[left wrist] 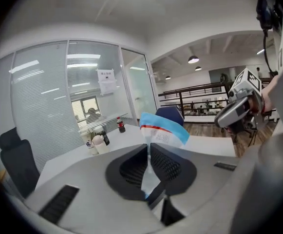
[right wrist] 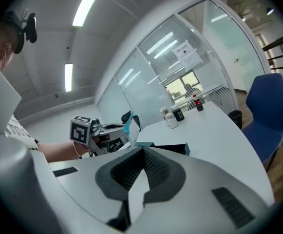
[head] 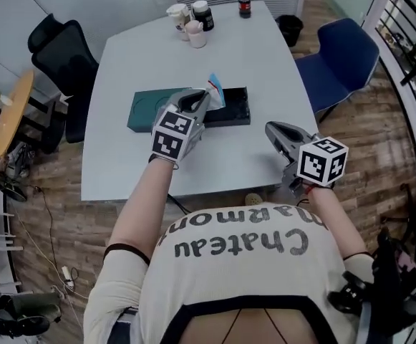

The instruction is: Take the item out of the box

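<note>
A dark green box (head: 230,110) lies open in the middle of the white table (head: 265,56), its lid (head: 144,110) flat to the left. My left gripper (head: 202,99) hangs over the box, shut on a white packet with a blue and red top edge (head: 215,90). In the left gripper view the packet (left wrist: 161,134) stands up between the pads (left wrist: 168,165) of that gripper (left wrist: 148,149). My right gripper (head: 272,128) is held off to the right over bare table, shut, with nothing in it (right wrist: 142,151). It looks towards the left gripper (right wrist: 102,133), the packet (right wrist: 128,126) and the box (right wrist: 173,149).
Several cups and jars (head: 190,20) and a cola bottle (head: 244,4) stand at the table's far end. A blue chair (head: 340,63) is at the right, a black chair (head: 64,63) at the left, and a black bin (head: 290,29) on the floor behind.
</note>
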